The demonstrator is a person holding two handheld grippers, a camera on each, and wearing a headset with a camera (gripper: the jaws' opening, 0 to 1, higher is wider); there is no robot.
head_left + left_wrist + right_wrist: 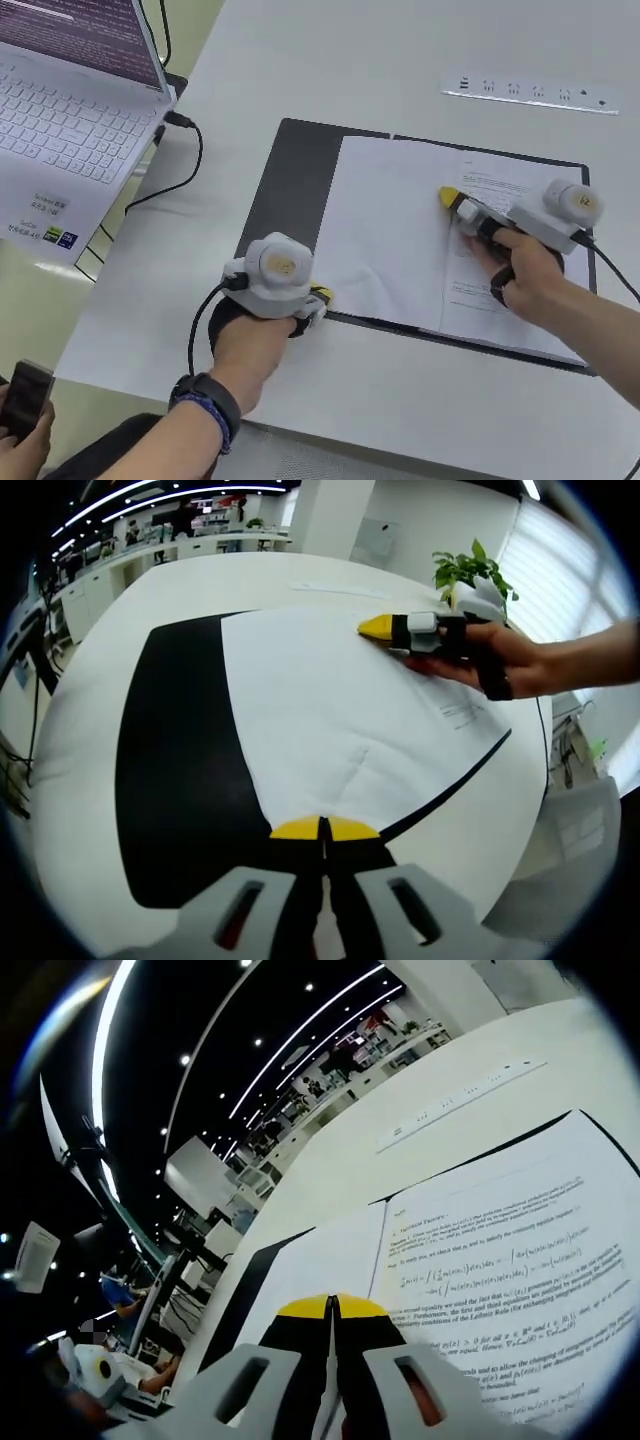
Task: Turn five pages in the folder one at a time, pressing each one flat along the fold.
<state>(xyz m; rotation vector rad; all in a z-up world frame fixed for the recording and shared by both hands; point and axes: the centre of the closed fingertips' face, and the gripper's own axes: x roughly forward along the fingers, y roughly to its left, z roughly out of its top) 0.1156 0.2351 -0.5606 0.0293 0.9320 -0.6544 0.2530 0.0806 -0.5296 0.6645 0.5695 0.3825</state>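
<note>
Head view looks down on a white table (300, 90) with the open folder (290, 180) lying flat in the middle, its dark cover bare on the left side. A blank white page (385, 230) lies spread over the folder's centre, and a printed page (505, 185) lies to its right. The blank sheet shows faint creases towards its near edge.

The left gripper (320, 296) sits at the folder's near edge, at the lower left corner of the blank page. In the left gripper view its yellow tips (324, 828) are pressed together right on that paper edge; whether any paper is caught between them cannot be told. The left hand (250, 340) grips it from behind, forearm reaching in from the near side, a dark band (210, 400) on the wrist.

The right gripper (450, 197) lies low across the printed page, pointing left, its yellow tip at the fold where the two pages meet. In the right gripper view its tips (330, 1307) are closed against each other with nothing between them, resting by the fold with lines of text to the right. The right hand (525, 275) rests on the printed page, forearm coming in from the right.

A laptop (70, 120) stands open at the far left with a black cable (185, 165) plugged in, and a white power strip (530, 93) lies beyond the folder.
</note>
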